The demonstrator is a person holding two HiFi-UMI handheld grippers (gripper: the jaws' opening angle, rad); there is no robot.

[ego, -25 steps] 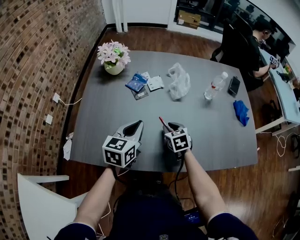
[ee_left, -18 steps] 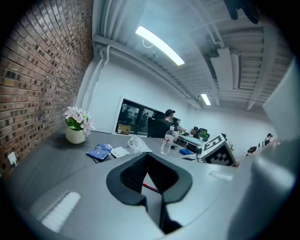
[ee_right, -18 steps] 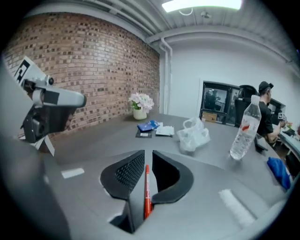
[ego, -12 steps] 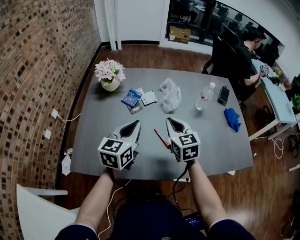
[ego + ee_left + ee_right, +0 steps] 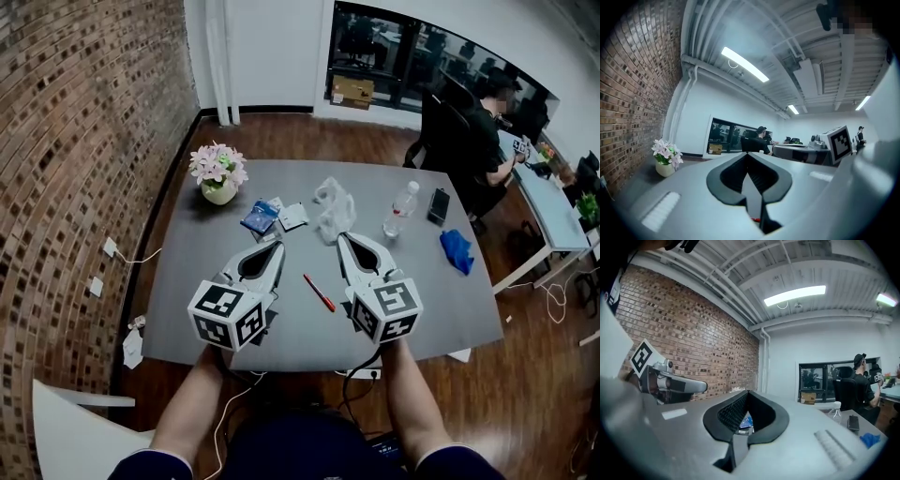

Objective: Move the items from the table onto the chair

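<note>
While both grippers hang over the near half of the desk [image 5: 431,300], neither holds anything. The left gripper [image 5: 277,246] has its fingers closed, tips pressed together with nothing between them; its own view [image 5: 748,157] shows the same meeting of the tips. The right gripper [image 5: 343,236] is likewise closed and empty, its fingers joined in its own view [image 5: 747,393].

A red pen [image 5: 319,292] lies flat on the desk between the two grippers, touching neither, set at a slant.

The other items sit on the far half. A flower pot [image 5: 218,174] stands upright near the far left corner. A blue packet [image 5: 253,217] and a white packet [image 5: 293,217] lie just beside each other, ahead of the left gripper. A crumpled clear bag [image 5: 333,208] rests near the middle, just beyond the right gripper's tips. To its right a bottle [image 5: 400,208] stands upright, with a black phone [image 5: 438,204] near it. A blue cloth [image 5: 457,251] lies close to the right edge.

The white chair [image 5: 56,412] stands on the floor at the near left, by the brick wall [image 5: 75,141], well apart from the items. A person [image 5: 483,131] sits at another desk beyond the far right corner.
</note>
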